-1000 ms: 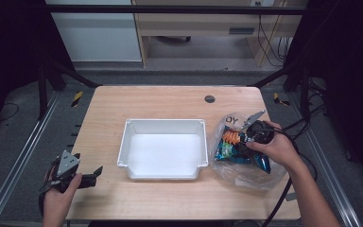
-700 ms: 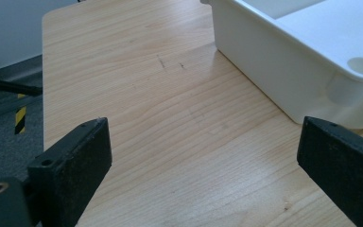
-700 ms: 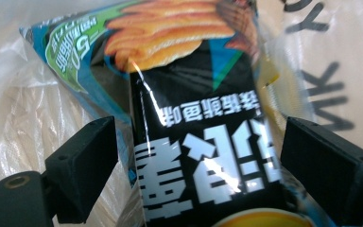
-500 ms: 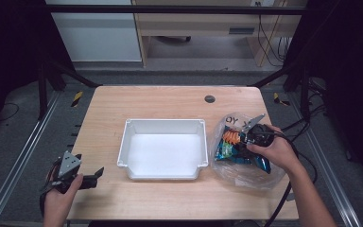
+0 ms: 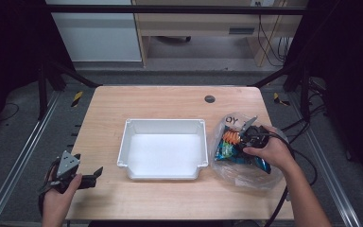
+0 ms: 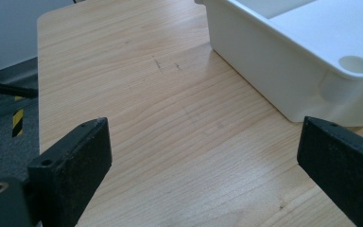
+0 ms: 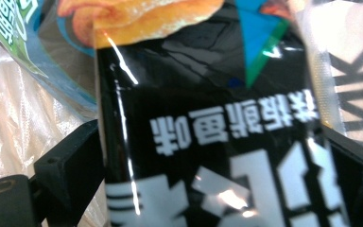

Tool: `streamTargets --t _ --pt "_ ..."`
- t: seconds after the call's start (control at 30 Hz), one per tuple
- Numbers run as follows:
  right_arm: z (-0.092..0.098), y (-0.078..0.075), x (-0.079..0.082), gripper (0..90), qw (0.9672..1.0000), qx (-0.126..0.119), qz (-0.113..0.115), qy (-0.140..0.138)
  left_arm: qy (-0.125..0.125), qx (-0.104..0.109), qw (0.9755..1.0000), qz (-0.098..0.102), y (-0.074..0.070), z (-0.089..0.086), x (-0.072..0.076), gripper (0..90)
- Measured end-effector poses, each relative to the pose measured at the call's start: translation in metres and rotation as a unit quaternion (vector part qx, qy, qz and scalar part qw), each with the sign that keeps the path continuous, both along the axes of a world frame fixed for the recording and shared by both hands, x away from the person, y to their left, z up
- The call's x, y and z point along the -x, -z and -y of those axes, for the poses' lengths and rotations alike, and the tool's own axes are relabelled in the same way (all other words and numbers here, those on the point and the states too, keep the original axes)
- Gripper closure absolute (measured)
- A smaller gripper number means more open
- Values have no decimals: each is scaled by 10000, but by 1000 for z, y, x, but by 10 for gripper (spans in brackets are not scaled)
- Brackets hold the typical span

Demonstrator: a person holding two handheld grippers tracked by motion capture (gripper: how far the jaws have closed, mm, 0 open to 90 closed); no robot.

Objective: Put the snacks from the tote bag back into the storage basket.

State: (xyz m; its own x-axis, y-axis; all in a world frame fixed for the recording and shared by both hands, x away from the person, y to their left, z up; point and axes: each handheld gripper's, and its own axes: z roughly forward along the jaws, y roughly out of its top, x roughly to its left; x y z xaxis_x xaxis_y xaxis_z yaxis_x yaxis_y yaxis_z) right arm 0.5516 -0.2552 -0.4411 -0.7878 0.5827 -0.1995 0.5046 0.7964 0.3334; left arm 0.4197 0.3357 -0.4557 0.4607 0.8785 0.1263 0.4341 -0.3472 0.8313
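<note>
Right now the right gripper (image 5: 244,134) reaches into the clear plastic bag (image 5: 246,171) to the right of the white bin (image 5: 162,171); its jaws have just been opening and straddle a black snack packet (image 7: 208,142), not yet pinching. It should settle lower and clamp squarely at mid-packet, clear of the bag film. The left gripper (image 5: 92,176) waits released near the table's (image 5: 170,101) front-left edge.

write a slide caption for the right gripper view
Right claw with open jaws straddling a glossy black snack packet that lies on a clear plastic bag.
</note>
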Motion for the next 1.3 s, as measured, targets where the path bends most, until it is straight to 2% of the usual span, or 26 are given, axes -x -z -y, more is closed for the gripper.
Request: streamTargets --t 0.13,0.33,0.4,0.47,0.53,0.6,0.73,0.9,1.03,1.13,1.3 --pt "-2 1 1 93 10000 85 0 -24 -13 -11 10000 -1 0 -2 0 34" --pt "-1 1 2 122 10000 82 13 -34 -13 -12 10000 -7 0 0 0 34" --pt "-1 1 2 154 10000 45 13 -22 0 -21 10000 -10 0 1 -1 34" --pt "1 -1 4 213 9999 46 47 -154 -5 -18 10000 -16 0 0 -1 34" --pt "1 -1 6 230 9999 52 49 -134 -16 -20 10000 -11 0 -1 -1 34" --pt "2 -4 9 307 9997 19 103 -209 -26 -5 10000 -22 0 -2 -1 34" --pt "5 -10 15 371 9993 -44 249 -276 -43 19 10000 -2 -1 -4 0 34" --pt "8 -15 23 387 9991 -92 300 -293 -62 38 10000 -16 0 -5 -1 34" --pt "11 -23 28 393 9983 -219 457 -303 -67 42 10000 -19 0 -4 -1 34" --pt "13 -31 33 396 9976 -276 606 -211 -58 34 10000 -20 0 -4 -1 34" --pt "16 -40 37 399 9965 -382 731 -166 -54 37 10000 -25 0 -4 -1 34"
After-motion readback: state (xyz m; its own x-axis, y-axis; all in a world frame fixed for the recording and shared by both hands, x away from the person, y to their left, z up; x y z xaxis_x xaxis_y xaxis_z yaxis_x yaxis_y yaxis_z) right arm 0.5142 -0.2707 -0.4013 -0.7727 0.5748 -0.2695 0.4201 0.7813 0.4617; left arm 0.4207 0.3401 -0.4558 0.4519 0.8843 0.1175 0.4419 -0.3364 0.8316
